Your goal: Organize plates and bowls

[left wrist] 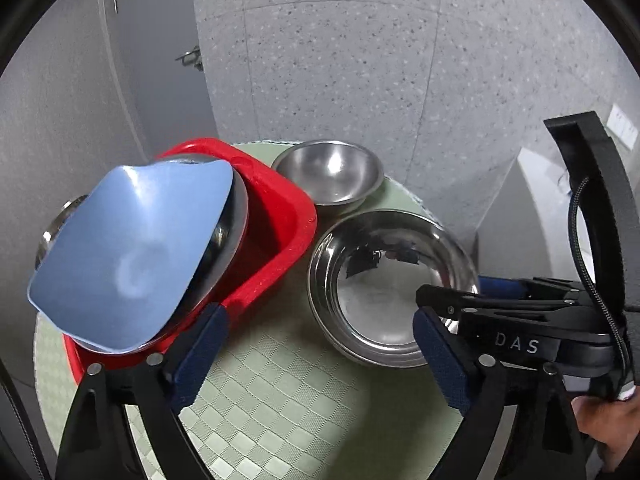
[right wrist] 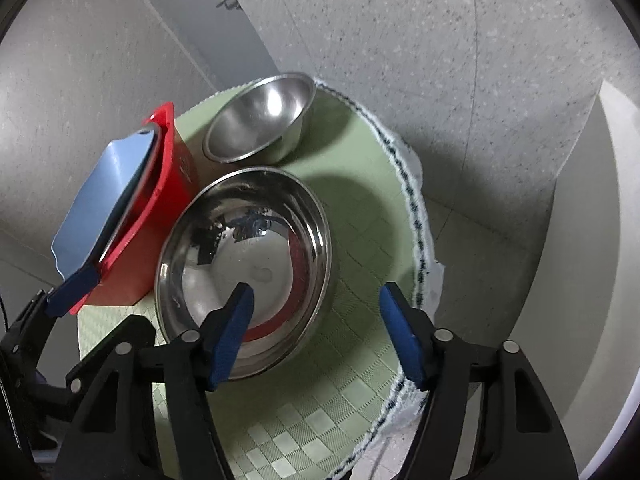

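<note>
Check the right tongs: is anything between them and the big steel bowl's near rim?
Nothing visible. The right tongs hang open just above the big steel bowl, one pad over its inside, the other outside the rim. The red bin stands beside it, clear.

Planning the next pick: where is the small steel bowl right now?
The small bowl sits at the mat's far edge in both wrist views, just behind the large steel bowl and right of the red bin.
</note>
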`<act>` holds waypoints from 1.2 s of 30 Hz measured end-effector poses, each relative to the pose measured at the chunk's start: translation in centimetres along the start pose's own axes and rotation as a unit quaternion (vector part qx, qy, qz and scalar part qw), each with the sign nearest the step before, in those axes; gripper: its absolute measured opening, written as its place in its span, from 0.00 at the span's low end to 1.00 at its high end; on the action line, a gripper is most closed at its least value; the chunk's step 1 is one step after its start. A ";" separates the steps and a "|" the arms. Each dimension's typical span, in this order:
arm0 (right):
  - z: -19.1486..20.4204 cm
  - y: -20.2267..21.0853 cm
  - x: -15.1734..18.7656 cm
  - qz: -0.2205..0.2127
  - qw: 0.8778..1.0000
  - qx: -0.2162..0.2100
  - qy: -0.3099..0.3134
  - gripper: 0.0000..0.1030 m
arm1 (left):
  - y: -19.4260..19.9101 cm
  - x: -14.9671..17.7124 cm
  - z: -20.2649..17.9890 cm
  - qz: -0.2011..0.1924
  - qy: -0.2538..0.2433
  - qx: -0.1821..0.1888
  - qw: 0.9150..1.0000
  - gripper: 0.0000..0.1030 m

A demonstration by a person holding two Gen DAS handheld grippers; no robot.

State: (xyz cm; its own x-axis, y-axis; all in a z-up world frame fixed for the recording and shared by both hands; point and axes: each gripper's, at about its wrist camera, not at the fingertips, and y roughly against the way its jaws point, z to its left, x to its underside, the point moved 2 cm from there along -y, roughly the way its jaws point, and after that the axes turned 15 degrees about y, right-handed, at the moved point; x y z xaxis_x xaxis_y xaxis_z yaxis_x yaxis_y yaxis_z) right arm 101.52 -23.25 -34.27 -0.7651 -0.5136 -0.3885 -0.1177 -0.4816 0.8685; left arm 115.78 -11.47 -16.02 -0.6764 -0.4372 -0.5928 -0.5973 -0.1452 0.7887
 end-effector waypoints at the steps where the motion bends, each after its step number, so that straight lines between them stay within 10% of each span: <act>1: -0.1 -0.2 0.0 0.001 1.000 -0.001 -0.001 0.59 | -0.1 0.1 -0.3 0.002 0.000 -0.001 1.000 0.81; 13: -0.5 -0.8 -0.1 0.005 1.000 -0.015 0.004 0.54 | -5.4 0.3 -0.5 0.084 0.049 0.022 0.995 0.70; 18: 0.3 -1.7 0.0 0.012 0.999 -0.029 0.017 0.31 | -6.9 -0.5 -1.4 0.084 0.019 0.029 0.996 0.42; 23: 0.2 -1.3 0.4 0.011 0.999 -0.026 0.017 0.25 | -7.1 -0.3 -0.8 0.078 0.011 0.037 0.996 0.27; 36: 4.2 7.2 -2.0 -0.067 0.998 -0.006 0.021 0.23 | 1.7 -3.3 3.3 -0.020 0.005 0.127 0.992 0.27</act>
State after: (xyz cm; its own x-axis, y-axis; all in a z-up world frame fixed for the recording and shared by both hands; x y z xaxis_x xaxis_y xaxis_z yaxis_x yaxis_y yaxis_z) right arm 99.50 -22.69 -25.96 -0.7160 -0.4728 -0.5136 -0.2096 -0.5562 0.8042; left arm 115.59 -7.34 -13.25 -0.6463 -0.4438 -0.6207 -0.7142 0.0653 0.6969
